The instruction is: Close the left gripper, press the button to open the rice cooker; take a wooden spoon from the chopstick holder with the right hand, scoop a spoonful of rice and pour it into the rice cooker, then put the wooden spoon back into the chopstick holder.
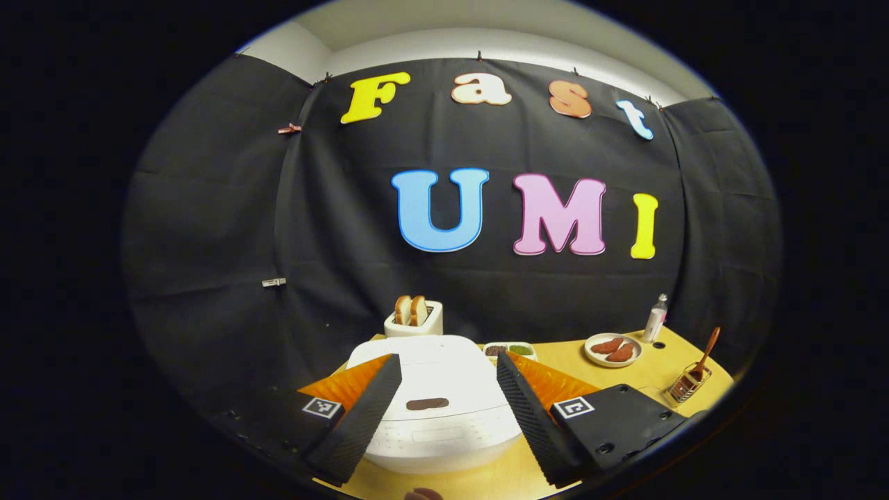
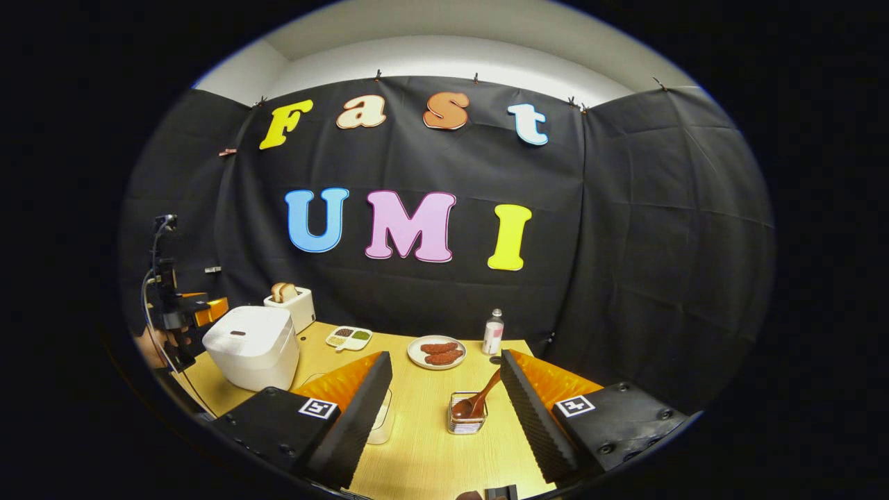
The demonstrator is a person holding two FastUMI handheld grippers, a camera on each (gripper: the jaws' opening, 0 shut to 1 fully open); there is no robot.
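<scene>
The white rice cooker point(image 1: 444, 396) stands close below my left gripper point(image 1: 448, 360), its lid down. A dark oval button point(image 1: 427, 403) sits on the lid. The left gripper is open, with a finger on each side of the cooker's top and nothing held. In the right gripper view the cooker point(image 2: 251, 345) is at the far left, with the left gripper point(image 2: 187, 312) beside it. My right gripper point(image 2: 444, 357) is open and empty above the table. Just ahead of it stands the wire chopstick holder point(image 2: 467, 415), with the wooden spoon point(image 2: 479, 399) leaning in it.
On the wooden table point(image 2: 424, 458) are a toaster with bread point(image 2: 292, 302), a small divided tray point(image 2: 349, 337), a plate of sausages point(image 2: 436, 352) and a white bottle point(image 2: 493, 332). A pale container point(image 2: 382, 417) is partly hidden behind the right gripper's left finger.
</scene>
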